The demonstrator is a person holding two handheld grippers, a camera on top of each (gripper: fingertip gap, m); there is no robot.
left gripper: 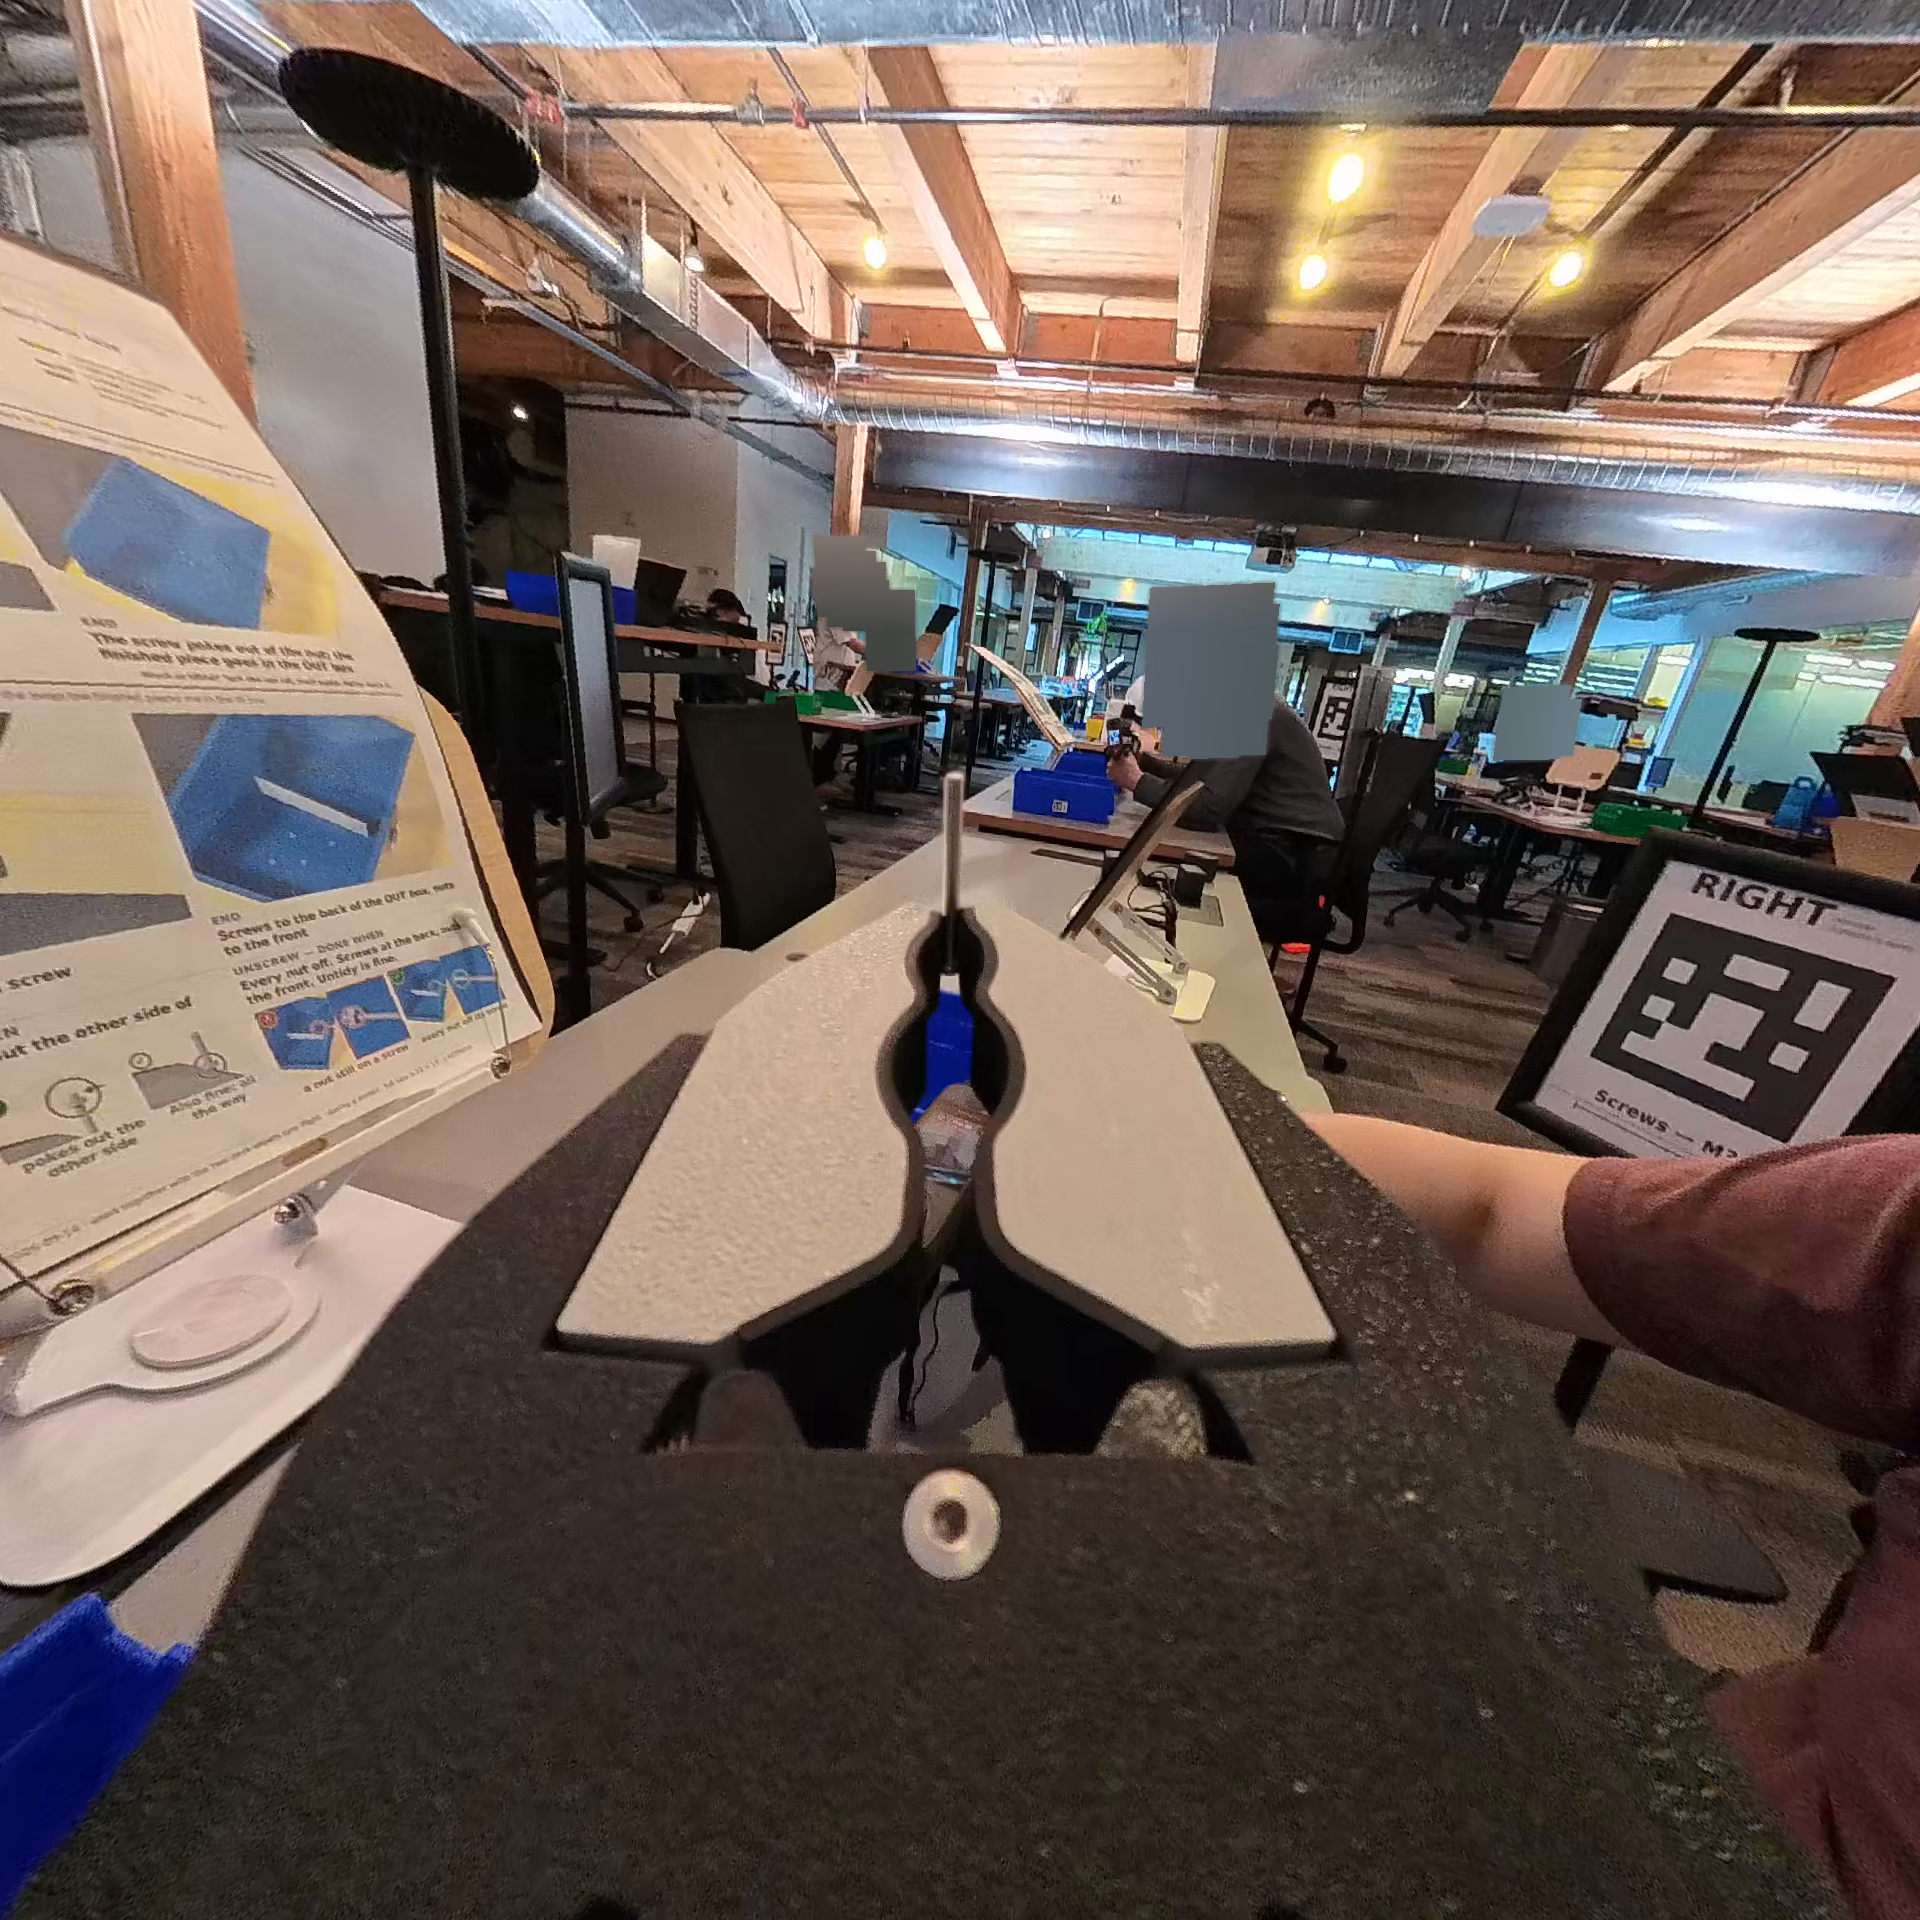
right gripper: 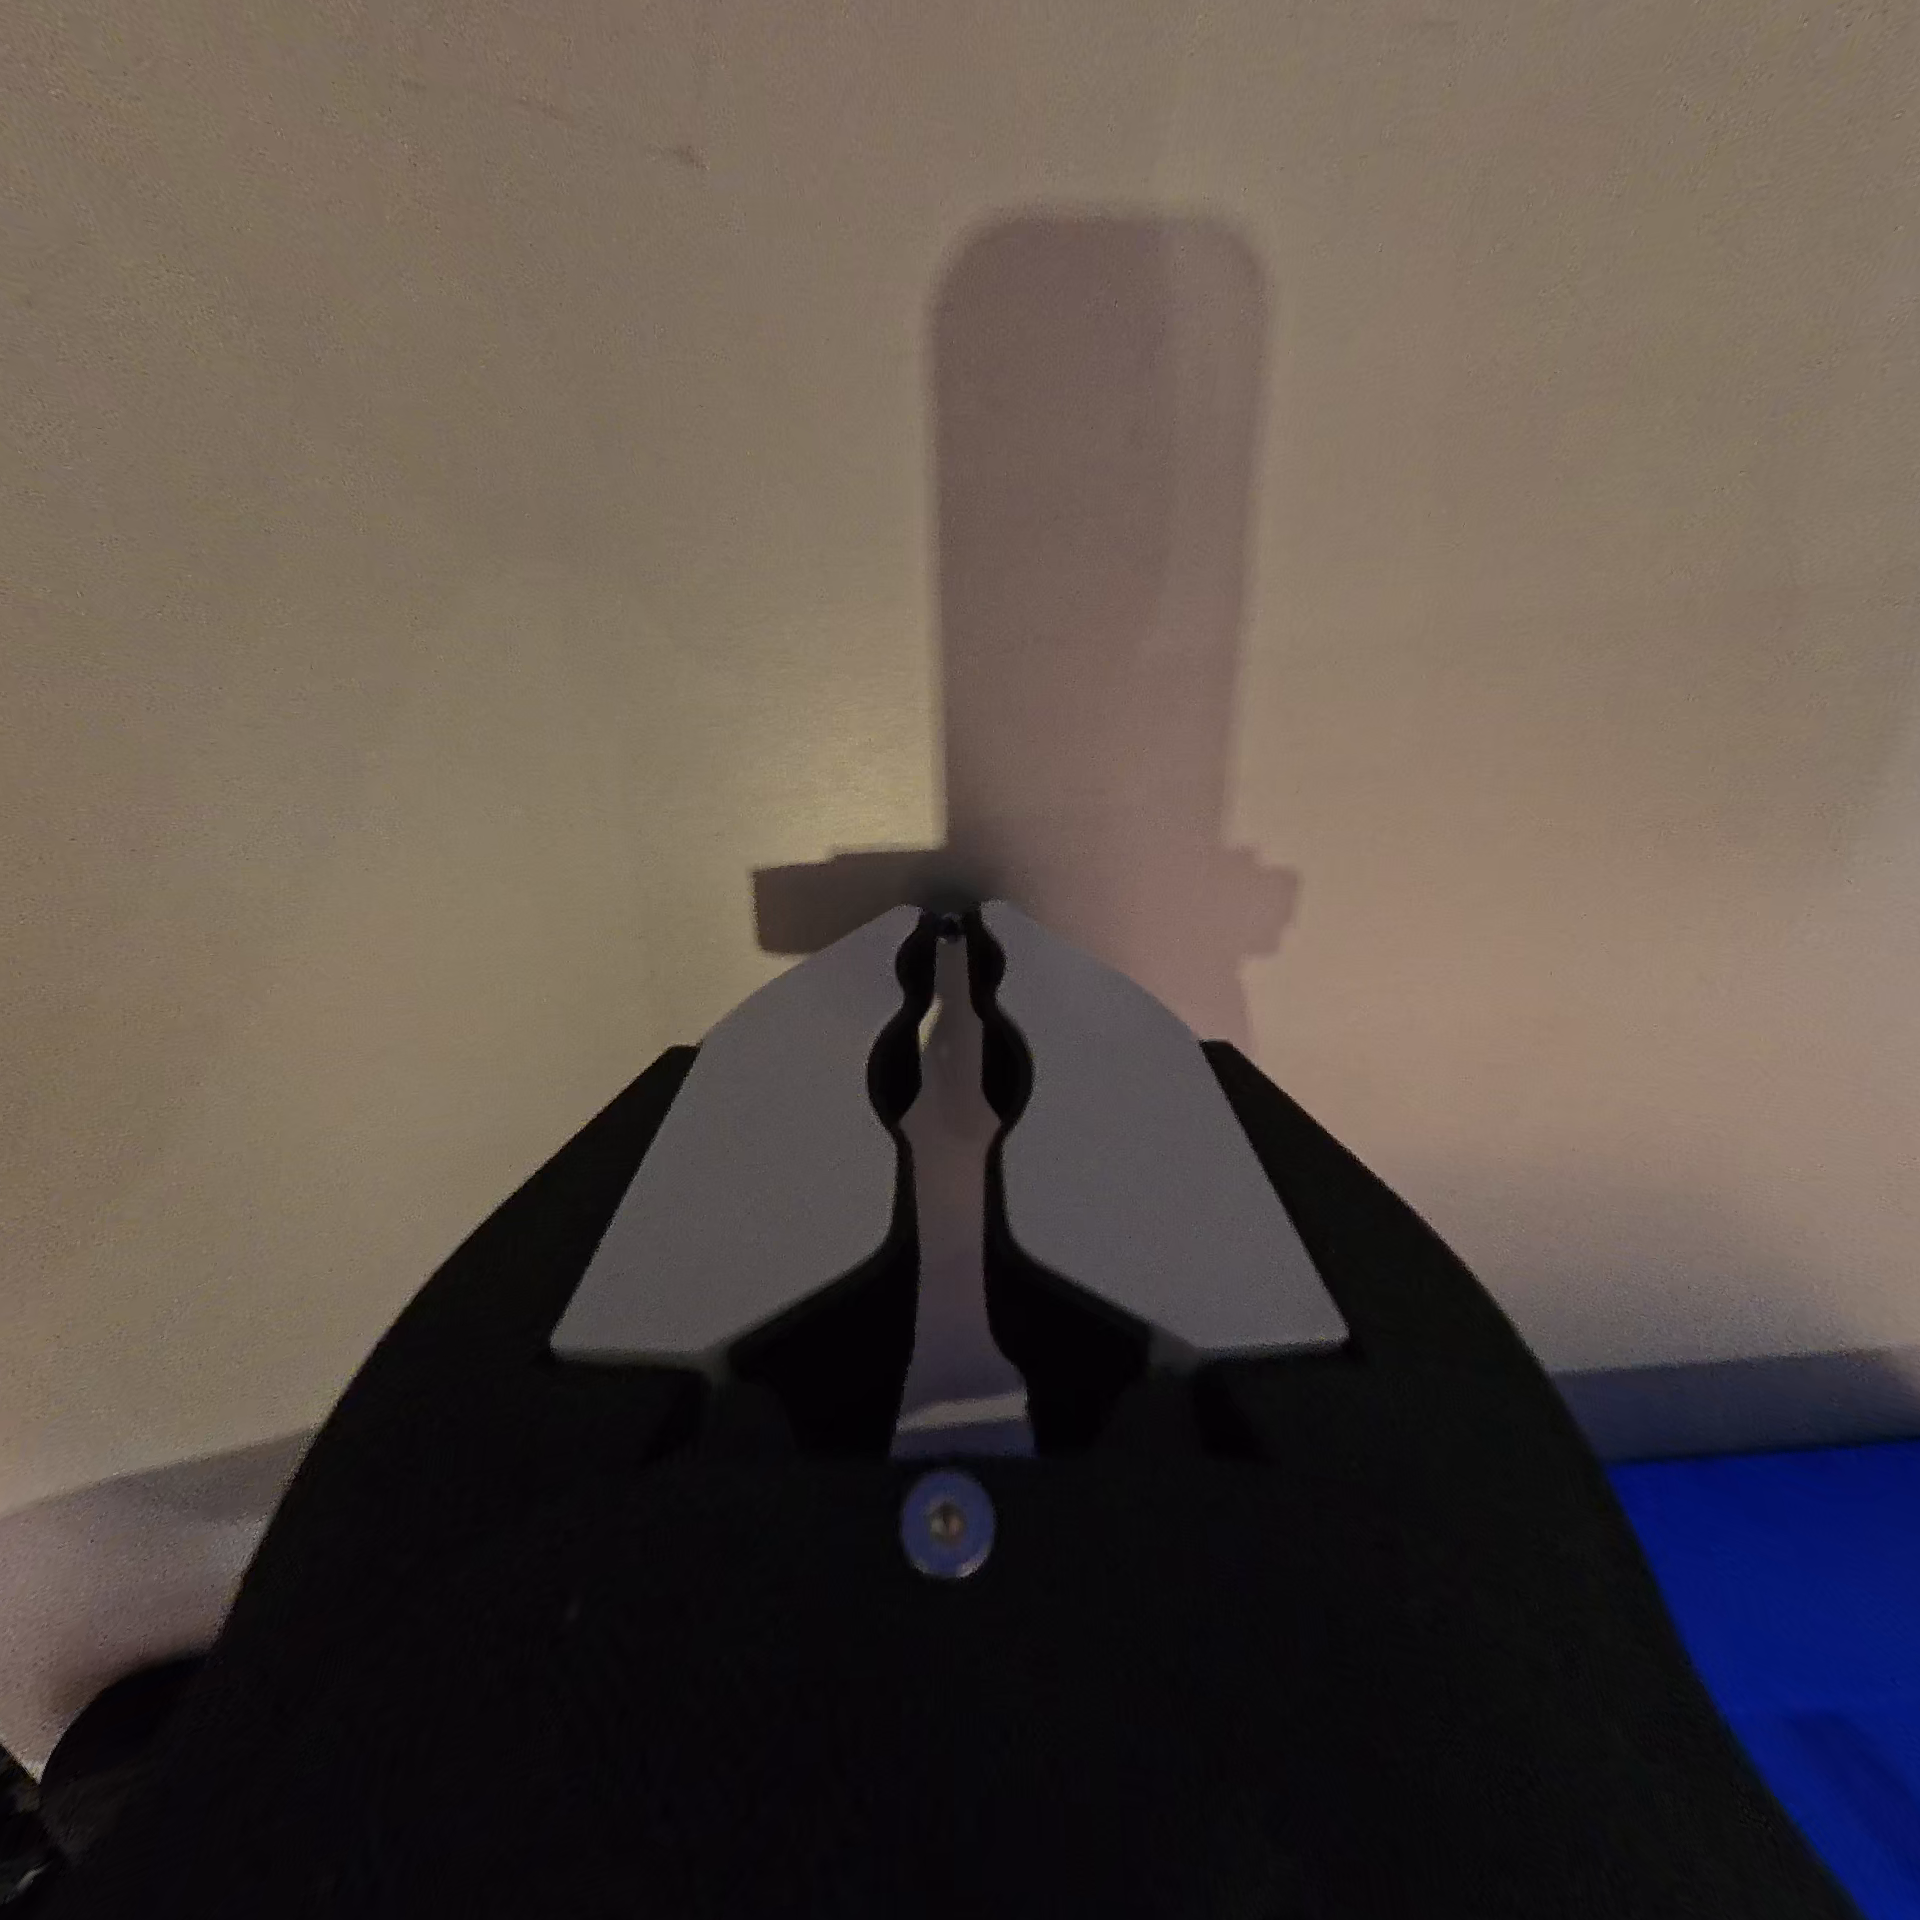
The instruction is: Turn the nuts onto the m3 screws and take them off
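Note:
In the left wrist view my left gripper (left gripper: 951, 928) is shut on a thin silver M3 screw (left gripper: 951, 842), which stands straight out past the fingertips, tilted upward toward the room. In the right wrist view my right gripper (right gripper: 948, 914) points at the pale tabletop (right gripper: 416, 623), very close to it. Its fingertips are closed on a tiny dark piece (right gripper: 948, 923), which looks like a nut. The gripper's shadow falls on the table just beyond it. No other screws or nuts show.
A printed instruction sheet on a stand (left gripper: 208, 779) is at the left, and a framed sign with a black-and-white marker (left gripper: 1745, 1008) at the right. A person's arm in a maroon sleeve (left gripper: 1714, 1257) reaches in from the right. A blue bin (right gripper: 1766, 1621) lies at lower right. Tip to tip, the grippers are about 40 cm apart.

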